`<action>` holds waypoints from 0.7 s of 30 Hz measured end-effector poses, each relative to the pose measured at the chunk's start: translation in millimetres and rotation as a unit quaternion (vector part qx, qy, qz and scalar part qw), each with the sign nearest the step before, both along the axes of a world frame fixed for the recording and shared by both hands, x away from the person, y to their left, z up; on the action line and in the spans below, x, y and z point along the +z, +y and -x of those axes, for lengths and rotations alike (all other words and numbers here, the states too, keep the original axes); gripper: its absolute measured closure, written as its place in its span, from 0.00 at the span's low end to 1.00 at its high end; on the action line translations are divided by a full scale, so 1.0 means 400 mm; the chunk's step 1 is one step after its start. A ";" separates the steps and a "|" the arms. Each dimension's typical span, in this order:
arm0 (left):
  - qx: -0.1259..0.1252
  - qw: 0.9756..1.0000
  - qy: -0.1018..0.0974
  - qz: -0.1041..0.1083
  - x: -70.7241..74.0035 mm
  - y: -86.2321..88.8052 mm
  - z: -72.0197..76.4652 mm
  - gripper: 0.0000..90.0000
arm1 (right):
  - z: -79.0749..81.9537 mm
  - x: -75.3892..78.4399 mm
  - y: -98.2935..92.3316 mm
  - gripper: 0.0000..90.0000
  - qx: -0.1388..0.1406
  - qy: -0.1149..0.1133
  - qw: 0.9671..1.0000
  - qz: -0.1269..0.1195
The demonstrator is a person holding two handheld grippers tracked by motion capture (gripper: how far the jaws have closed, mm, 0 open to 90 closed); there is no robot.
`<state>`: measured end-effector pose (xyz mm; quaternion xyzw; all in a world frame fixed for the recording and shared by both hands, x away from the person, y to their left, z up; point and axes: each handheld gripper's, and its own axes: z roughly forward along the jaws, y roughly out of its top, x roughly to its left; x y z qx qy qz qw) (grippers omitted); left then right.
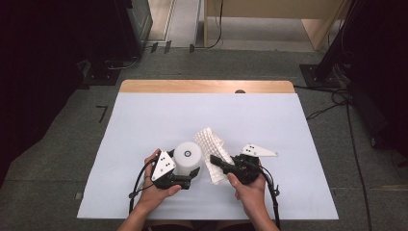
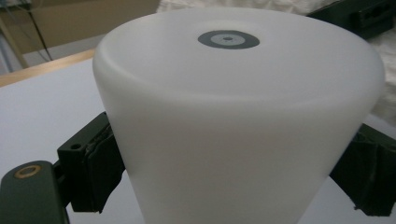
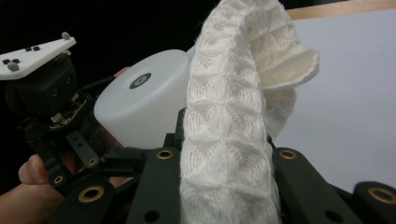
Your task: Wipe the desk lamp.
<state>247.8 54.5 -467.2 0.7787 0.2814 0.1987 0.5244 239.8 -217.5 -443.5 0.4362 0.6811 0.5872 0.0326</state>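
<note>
A white translucent cup (image 1: 187, 155) stands upside down on the table, with a grey ring on its upturned base. My left gripper (image 1: 191, 169) is shut on it: in the left gripper view both black pads (image 2: 100, 163) press against the sides of the cup (image 2: 233, 116). Just right of the cup, my right gripper (image 1: 216, 163) is shut on a white waffle-knit cloth (image 1: 211, 144). In the right gripper view the cloth (image 3: 233, 116) rises out of the jaws of that gripper (image 3: 229, 186) and folds over at its top, and the cup (image 3: 144, 102) sits to its left.
A pale sheet (image 1: 144, 120) covers the table, and a wooden strip (image 1: 207, 86) shows along its far edge. Past the table are grey floor, cables (image 1: 332, 103) and dark stands. Both hands work near the table's front edge.
</note>
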 end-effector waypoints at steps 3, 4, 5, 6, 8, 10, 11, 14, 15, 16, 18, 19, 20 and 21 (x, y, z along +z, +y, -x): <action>0.000 1.000 0.013 -0.006 -0.015 0.005 -0.010 0.10 | -0.003 -0.011 0.003 0.82 -0.002 0.007 1.000 0.007; 0.000 1.000 0.014 -0.001 -0.017 0.008 -0.010 0.09 | -0.004 -0.014 0.005 0.82 -0.002 0.009 1.000 0.007; -0.002 1.000 0.017 0.005 -0.017 0.010 -0.012 0.09 | -0.004 -0.016 0.006 0.82 -0.001 0.011 1.000 0.008; -0.004 1.000 0.017 0.012 -0.014 0.013 -0.011 0.08 | -0.005 -0.019 0.006 0.82 -0.003 0.013 1.000 0.009; 0.001 1.000 0.018 0.022 -0.007 0.020 -0.011 0.02 | -0.006 -0.024 0.006 0.82 -0.002 0.017 1.000 0.011; 0.007 0.999 0.024 0.024 -0.003 0.025 -0.008 0.00 | -0.008 -0.031 0.006 0.82 -0.003 0.018 1.000 0.012; 0.012 0.999 0.023 0.026 -0.003 0.027 -0.004 0.00 | -0.009 -0.035 0.005 0.82 -0.006 0.022 1.000 0.013; 0.031 0.999 0.023 0.031 -0.006 0.018 0.008 0.00 | -0.012 -0.044 0.004 0.82 -0.011 0.029 0.999 0.015; 0.042 0.998 0.025 0.028 -0.007 0.011 0.011 0.00 | -0.013 -0.049 0.004 0.82 -0.011 0.031 0.999 0.016; 0.053 0.998 0.027 0.023 -0.010 0.002 0.012 0.00 | -0.014 -0.054 0.005 0.82 -0.013 0.036 0.999 0.019; 0.067 0.997 0.027 0.003 -0.016 -0.015 0.014 0.00 | -0.016 -0.067 0.008 0.82 -0.015 0.045 0.999 0.026; 0.076 0.997 0.026 -0.009 -0.020 -0.024 0.014 0.00 | -0.017 -0.072 0.010 0.82 -0.015 0.048 0.998 0.028; 0.076 0.997 0.026 -0.016 -0.023 -0.028 0.013 0.01 | -0.017 -0.077 0.014 0.82 -0.013 0.051 0.998 0.030; 0.079 0.996 0.024 -0.018 -0.024 -0.028 0.014 0.02 | -0.017 -0.082 0.018 0.82 -0.012 0.053 0.998 0.032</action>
